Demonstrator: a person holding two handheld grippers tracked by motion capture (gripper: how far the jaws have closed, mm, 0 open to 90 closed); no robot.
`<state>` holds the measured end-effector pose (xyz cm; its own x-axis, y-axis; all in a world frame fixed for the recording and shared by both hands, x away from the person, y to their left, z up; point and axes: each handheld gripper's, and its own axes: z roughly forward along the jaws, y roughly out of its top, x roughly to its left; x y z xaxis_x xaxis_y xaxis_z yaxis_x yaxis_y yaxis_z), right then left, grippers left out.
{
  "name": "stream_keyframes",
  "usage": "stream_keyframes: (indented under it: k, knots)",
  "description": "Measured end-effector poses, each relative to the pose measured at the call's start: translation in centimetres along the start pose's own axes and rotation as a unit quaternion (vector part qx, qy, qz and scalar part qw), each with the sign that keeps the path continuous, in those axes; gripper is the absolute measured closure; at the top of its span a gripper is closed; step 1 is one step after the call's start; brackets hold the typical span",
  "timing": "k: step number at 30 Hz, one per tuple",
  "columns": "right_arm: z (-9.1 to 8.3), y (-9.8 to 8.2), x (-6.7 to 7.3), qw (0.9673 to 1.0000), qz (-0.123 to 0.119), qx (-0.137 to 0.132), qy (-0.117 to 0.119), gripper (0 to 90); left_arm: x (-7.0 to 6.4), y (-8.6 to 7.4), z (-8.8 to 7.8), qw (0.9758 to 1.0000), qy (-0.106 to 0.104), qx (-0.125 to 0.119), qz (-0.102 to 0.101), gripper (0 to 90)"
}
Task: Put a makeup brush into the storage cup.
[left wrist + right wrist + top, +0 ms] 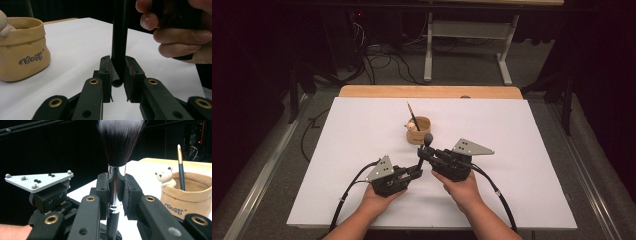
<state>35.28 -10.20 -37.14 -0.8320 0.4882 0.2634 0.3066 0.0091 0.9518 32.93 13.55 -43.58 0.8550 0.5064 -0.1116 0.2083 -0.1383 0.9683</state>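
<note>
A makeup brush (pixel 427 142) with a black handle (pixel 120 37), a silver ferrule (pixel 113 187) and dark, white-tipped bristles (pixel 120 140) stands nearly upright between both grippers near the table's middle front. My left gripper (pixel 417 172) (pixel 117 72) is shut on the lower end of the handle. My right gripper (pixel 424 152) (pixel 115 190) is shut on the ferrule, just below the bristles. The two grippers face each other, with the right one slightly higher on the brush.
A tan bag-shaped cup (pixel 418 131) (pixel 22 50) (pixel 185 195) stands just beyond the grippers, holding a thin pencil-like brush (pixel 181 167) and a small white bear (pixel 165 178) on its rim. White paper (pixel 512 150) covers the table, with open room on both sides.
</note>
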Motion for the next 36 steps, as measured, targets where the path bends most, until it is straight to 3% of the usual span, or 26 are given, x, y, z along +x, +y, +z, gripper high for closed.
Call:
stream_keyframes:
  k: [5,13,29,36]
  knots:
    - [0.0,0.0,0.0,1.0,-0.005,-0.001,-0.001,79.5,-0.1,0.0,0.0,1.0,0.008,0.0,0.006,72.0]
    - [-0.1,0.1,0.0,0.9999,-0.007,-0.001,-0.007,79.5,-0.1,0.1,0.0,0.9997,0.022,0.01,0.009,54.2]
    - [-1.0,0.4,-1.0,0.9994,-0.015,-0.008,-0.031,79.5,0.6,0.3,-0.4,0.9991,0.039,0.016,-0.005,40.5]
    - [-1.8,0.5,-1.9,0.9981,-0.024,-0.012,-0.056,79.4,1.3,0.4,-1.2,0.997,0.074,0.018,-0.013,29.0]
